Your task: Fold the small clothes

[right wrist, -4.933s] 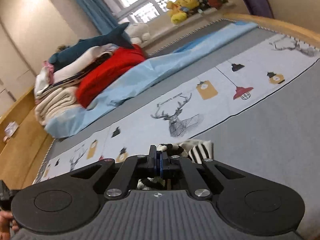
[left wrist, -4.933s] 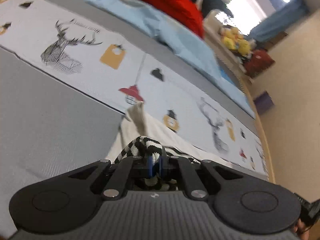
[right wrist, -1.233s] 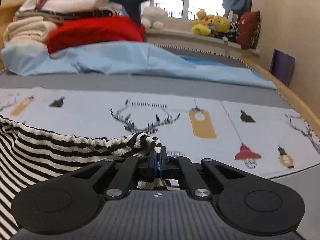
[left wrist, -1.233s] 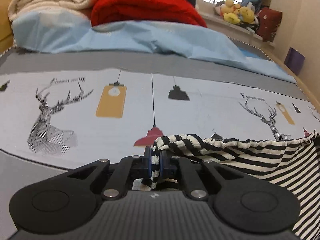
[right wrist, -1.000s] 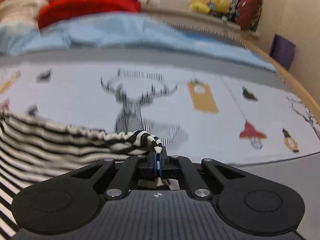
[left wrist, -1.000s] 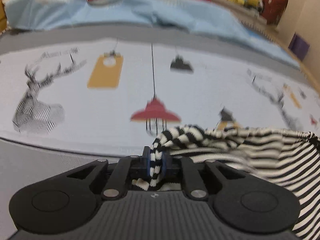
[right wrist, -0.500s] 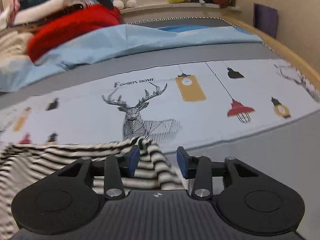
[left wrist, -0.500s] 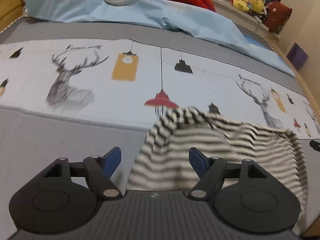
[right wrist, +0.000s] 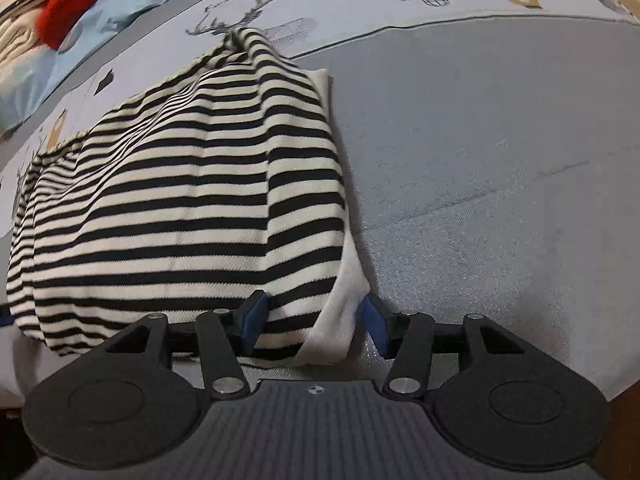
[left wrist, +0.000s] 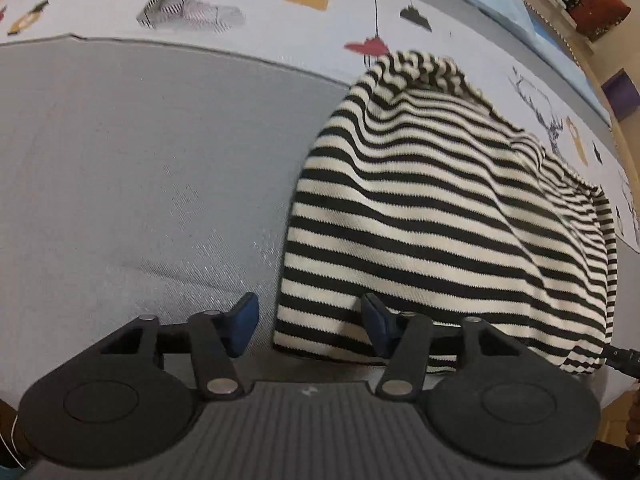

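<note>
A black-and-white striped garment (left wrist: 440, 200) lies folded over on the grey bed cover, its far edge bunched on the printed sheet. It also shows in the right wrist view (right wrist: 180, 184), with a plain white layer showing at its right edge. My left gripper (left wrist: 308, 326) is open and empty, its jaws spread just above the garment's near left corner. My right gripper (right wrist: 316, 322) is open and empty, its jaws spread at the garment's near right corner. The near hem is partly hidden behind both grippers.
The grey bed cover (left wrist: 140, 160) stretches to the left, and to the right in the right wrist view (right wrist: 500, 160). A printed sheet with deer and lamps (left wrist: 192, 12) lies beyond. Red (right wrist: 68, 12) and light blue bedding sit far back.
Both grippers let go of the garment's waistband corners and opened. They pulled back and tipped down; the garment now lies flat on the bed.
</note>
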A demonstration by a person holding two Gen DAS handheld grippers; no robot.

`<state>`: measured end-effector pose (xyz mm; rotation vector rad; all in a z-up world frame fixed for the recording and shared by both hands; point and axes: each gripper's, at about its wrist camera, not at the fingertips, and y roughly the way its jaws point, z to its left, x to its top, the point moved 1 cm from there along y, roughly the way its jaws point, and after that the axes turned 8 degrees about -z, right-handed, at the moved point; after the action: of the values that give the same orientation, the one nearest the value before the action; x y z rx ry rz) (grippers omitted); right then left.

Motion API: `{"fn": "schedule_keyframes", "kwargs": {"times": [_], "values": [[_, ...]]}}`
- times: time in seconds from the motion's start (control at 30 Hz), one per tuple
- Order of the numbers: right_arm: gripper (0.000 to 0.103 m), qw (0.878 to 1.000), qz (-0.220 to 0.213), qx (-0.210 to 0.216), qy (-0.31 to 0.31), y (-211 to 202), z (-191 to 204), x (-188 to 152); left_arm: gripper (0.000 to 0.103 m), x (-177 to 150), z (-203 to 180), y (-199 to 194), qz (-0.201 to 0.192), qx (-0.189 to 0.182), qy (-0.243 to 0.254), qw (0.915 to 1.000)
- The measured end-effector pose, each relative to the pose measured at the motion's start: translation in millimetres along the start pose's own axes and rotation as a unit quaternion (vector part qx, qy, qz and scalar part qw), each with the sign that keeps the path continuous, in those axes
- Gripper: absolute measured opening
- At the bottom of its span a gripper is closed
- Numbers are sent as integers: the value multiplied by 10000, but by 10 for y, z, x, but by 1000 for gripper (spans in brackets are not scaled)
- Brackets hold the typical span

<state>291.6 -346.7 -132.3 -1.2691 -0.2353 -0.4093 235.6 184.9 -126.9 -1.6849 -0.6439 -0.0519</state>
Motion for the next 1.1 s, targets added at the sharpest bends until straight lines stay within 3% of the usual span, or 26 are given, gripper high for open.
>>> {"fn": "schedule_keyframes", "kwargs": {"times": [0.03,0.07,0.1,0.17,0.2,0.23,0.3,0.37,0.43,0.5,0.57,0.67,0.7,0.77,0.83,0.9,0.97,1.03,1.1], "values": [[55,10000,27,4,87,17,-6,-12,41,-7,-12,28,74,-41,57,9999],[54,9999,37,5,108,30,-14,-16,14,-20,-35,57,171,-82,164,9997],[49,10000,29,14,50,46,4,-15,1,-13,-48,97,240,-64,288,9993],[30,9997,-34,152,-171,37,57,-8,0,-16,-77,41,123,8,543,9984],[14,9994,-140,166,-286,9,71,20,0,-1,-68,-31,-44,4,523,9986],[11,9988,-317,192,-317,-52,74,50,0,30,-33,-158,-332,-65,383,9987],[10,9962,-731,451,166,-211,-37,149,0,64,73,-417,-827,-393,4,9958],[10,9896,-1113,706,579,-382,-157,198,0,20,141,-531,-920,-341,-56,9952],[10,9910,-1137,559,436,-415,-182,176,0,-36,210,-398,-464,-80,-87,9989],[10,9970,-681,222,300,-246,-199,115,1,-107,224,-156,217,184,76,9996],[10,9997,-147,-38,173,-25,-178,40,1,-151,175,-29,549,324,376,9973],[12,9998,-130,-165,-62,44,-101,52,5,-88,31,-159,114,559,725,9957],[14,9996,-221,-183,-67,24,-81,76,16,-51,-17,-265,-206,565,817,9948],[18,9981,-487,-330,-202,-56,-42,111,30,13,-103,-481,-865,331,877,9918],[24,9932,-933,-416,-550,-192,31,104,29,21,-213,-562,-1116,-106,963,9890],[24,9869,-1333,-271,-862,-278,144,119,29,5,-407,-540,-1144,-419,1242,9847],[24,9832,-1441,105,-1115,-334,231,98,30,-57,-599,-456,-1013,-574,1733,9780],[25,9829,-1246,429,-1285,-269,321,58,30,-164,-783,-283,-720,-528,2095,9737],[25,9854,-719,379,-1497,-86,349,15,41,-261,-821,-75,-325,-231,2341,9714]]}}
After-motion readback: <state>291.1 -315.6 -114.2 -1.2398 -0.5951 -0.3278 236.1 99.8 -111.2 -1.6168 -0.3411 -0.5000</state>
